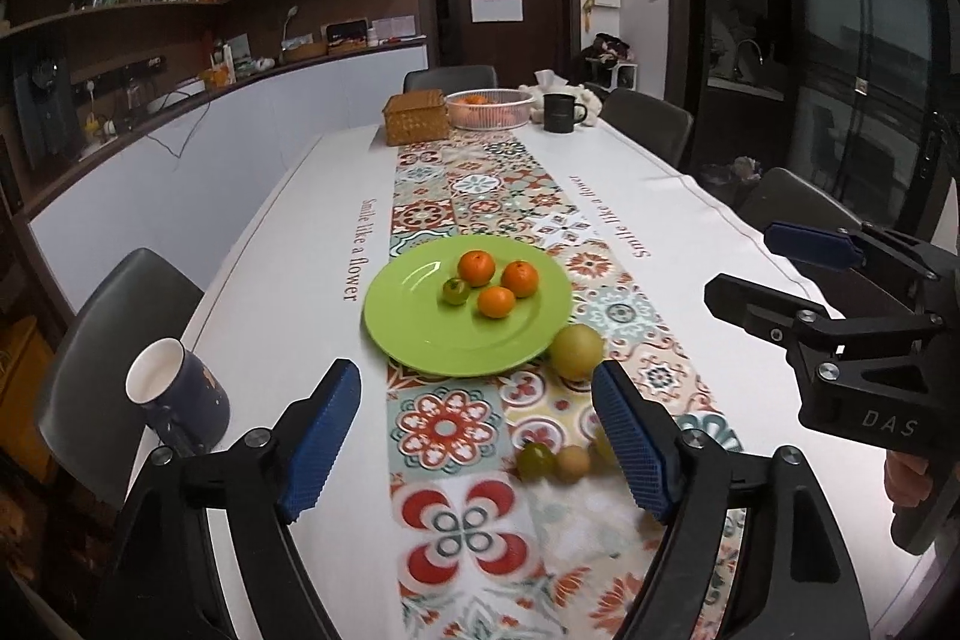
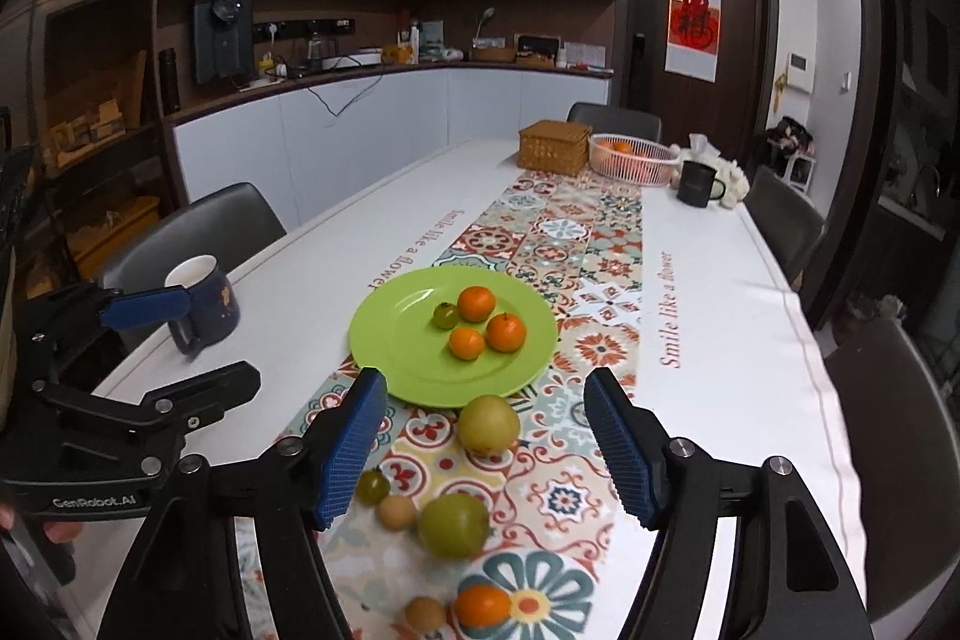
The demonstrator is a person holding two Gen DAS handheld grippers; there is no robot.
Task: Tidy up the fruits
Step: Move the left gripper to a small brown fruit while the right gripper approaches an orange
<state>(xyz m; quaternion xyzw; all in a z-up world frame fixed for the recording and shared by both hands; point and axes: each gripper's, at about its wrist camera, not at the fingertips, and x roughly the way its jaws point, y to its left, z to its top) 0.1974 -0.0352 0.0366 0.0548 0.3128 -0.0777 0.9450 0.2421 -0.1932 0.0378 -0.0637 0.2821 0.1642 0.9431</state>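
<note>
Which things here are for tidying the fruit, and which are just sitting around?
For the job:
green plate holding three oranges and a small green fruit
loose yellow-green fruit beside the plate
small loose fruits nearer the camera
left gripper, right gripper, both open

Just lying about:
blue mug
wicker box
pink basket
black mug

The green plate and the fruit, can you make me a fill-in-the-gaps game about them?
1. The green plate holds three orange fruits and one small ____ fruit.
2. The big yellow pear lies on the patterned cloth, just ____ the plate.
3. The fingers of the right gripper and the left gripper are ____ and hold nothing.
4. The blue mug stands ____ on the table.

Missing words: green; outside; open; upright
</note>
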